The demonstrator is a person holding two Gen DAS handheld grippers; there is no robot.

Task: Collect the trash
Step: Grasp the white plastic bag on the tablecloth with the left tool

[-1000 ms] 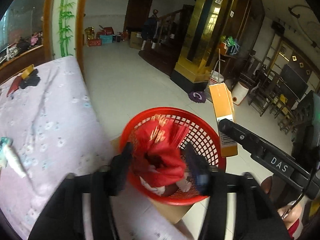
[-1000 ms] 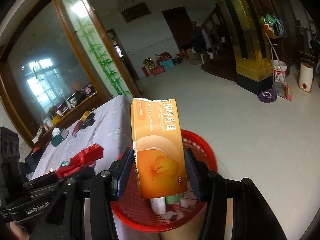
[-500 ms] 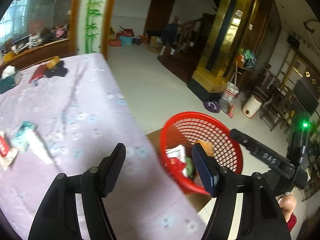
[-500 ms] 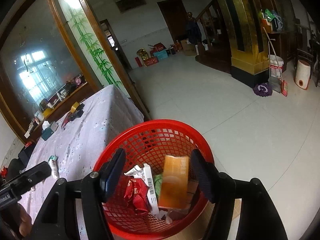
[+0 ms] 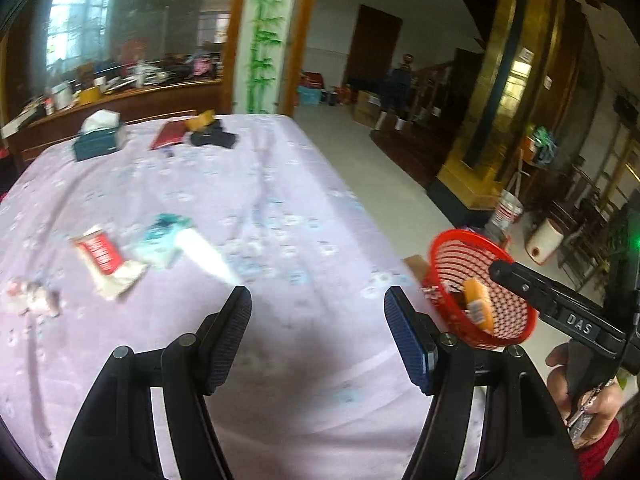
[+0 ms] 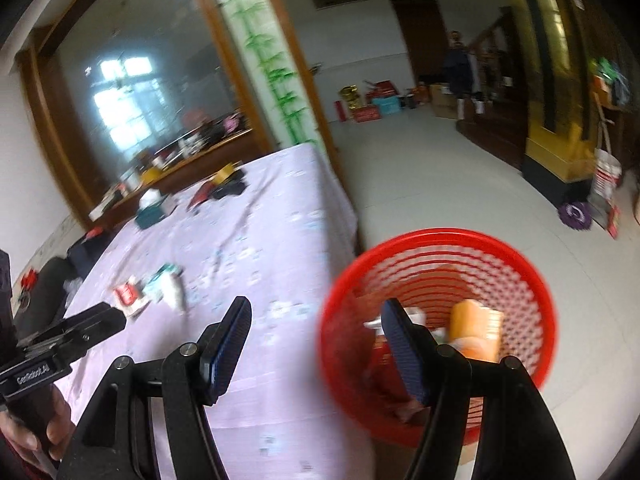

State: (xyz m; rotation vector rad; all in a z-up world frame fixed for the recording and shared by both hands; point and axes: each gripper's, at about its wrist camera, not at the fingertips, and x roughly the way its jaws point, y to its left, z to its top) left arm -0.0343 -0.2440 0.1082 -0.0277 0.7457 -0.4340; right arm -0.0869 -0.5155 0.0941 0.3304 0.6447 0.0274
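Both loads are dropped: the orange box [image 6: 476, 332] lies in the red mesh basket [image 6: 532, 280] beside the bench [image 5: 280, 216]. The left tool [image 5: 318, 320] and right tool [image 6: 316, 332], its jaws just opened, gape empty. Next comes reaching for the red-labelled wrapper [image 5: 100, 252] and teal packet [image 5: 160, 236] mid-bench.

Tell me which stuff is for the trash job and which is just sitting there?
For the job:
red mesh plastic basket
orange cardboard box inside it
red-and-white wrapper
teal-and-white packet

Just lying about:
dark teal tissue box
flat red booklet
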